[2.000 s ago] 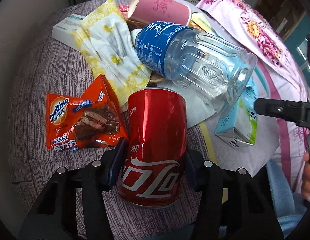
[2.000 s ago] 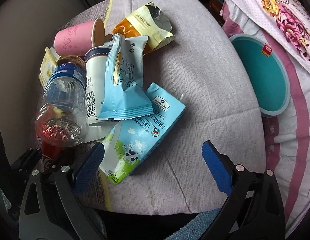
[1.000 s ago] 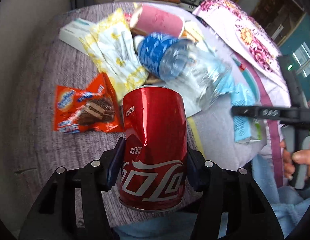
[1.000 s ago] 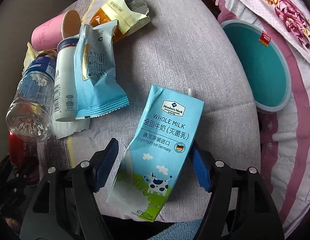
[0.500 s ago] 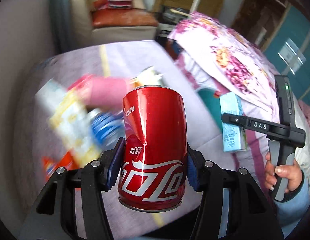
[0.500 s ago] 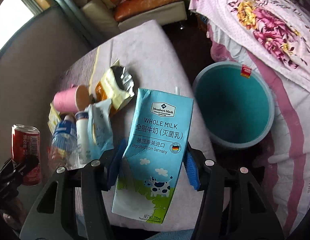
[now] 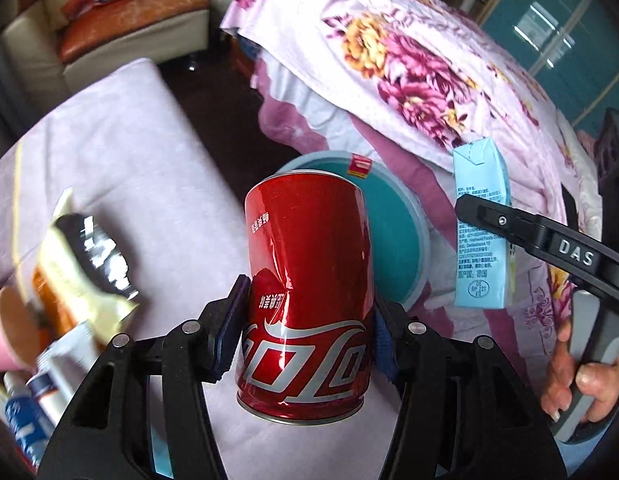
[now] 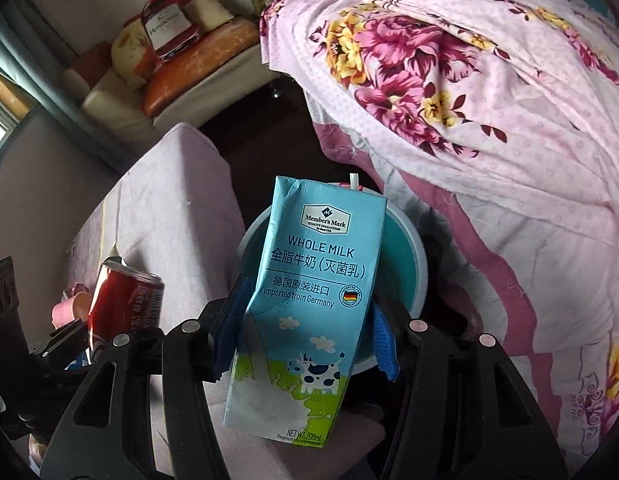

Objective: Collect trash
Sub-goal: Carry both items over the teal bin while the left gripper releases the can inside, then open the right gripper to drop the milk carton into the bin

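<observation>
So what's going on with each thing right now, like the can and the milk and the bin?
Red can: dented, held upright in the left gripper.
Milk carton: creased, straw in, held by the right gripper.
Teal bin: open, looks empty.
Snack bag: torn open.
Pink cup: on its side.

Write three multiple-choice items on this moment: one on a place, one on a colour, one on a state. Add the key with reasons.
1. Where is the teal bin?
A. On the sofa
B. On the floor beside the flowered quilt
C. On the grey cloth surface

2. What colour is the can?
A. Red
B. Green
C. Silver

3. What state is the right gripper in?
A. Open and empty
B. Shut on the can
C. Shut on the milk carton

Key: B, the bin sits low between quilt and surface; A, red with white lettering; C, both blue pads press the carton's sides.
</observation>
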The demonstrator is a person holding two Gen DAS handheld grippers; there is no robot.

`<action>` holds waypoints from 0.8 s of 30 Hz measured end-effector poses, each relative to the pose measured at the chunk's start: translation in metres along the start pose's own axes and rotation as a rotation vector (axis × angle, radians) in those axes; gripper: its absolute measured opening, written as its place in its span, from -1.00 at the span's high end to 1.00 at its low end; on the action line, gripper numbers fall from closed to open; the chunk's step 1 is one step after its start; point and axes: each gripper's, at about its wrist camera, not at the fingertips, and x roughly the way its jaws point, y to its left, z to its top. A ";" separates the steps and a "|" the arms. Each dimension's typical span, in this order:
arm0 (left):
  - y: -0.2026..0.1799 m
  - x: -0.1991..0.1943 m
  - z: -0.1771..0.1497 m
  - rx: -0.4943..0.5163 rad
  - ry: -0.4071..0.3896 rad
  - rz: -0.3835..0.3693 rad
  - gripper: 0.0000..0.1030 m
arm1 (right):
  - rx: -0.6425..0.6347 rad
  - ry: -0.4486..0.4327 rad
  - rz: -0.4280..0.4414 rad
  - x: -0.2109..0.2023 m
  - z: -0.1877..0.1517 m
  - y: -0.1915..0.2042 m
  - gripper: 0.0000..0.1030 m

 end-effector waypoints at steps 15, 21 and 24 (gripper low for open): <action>-0.006 0.043 0.014 0.000 0.031 -0.025 -0.63 | 0.050 0.038 -0.030 0.027 0.008 -0.029 -0.03; 0.006 0.032 0.006 -0.023 0.033 -0.030 -0.63 | 0.035 0.056 -0.031 0.034 0.005 -0.021 -0.03; 0.013 0.026 -0.001 -0.039 0.034 -0.026 -0.63 | 0.027 0.071 -0.036 0.039 0.005 -0.016 -0.03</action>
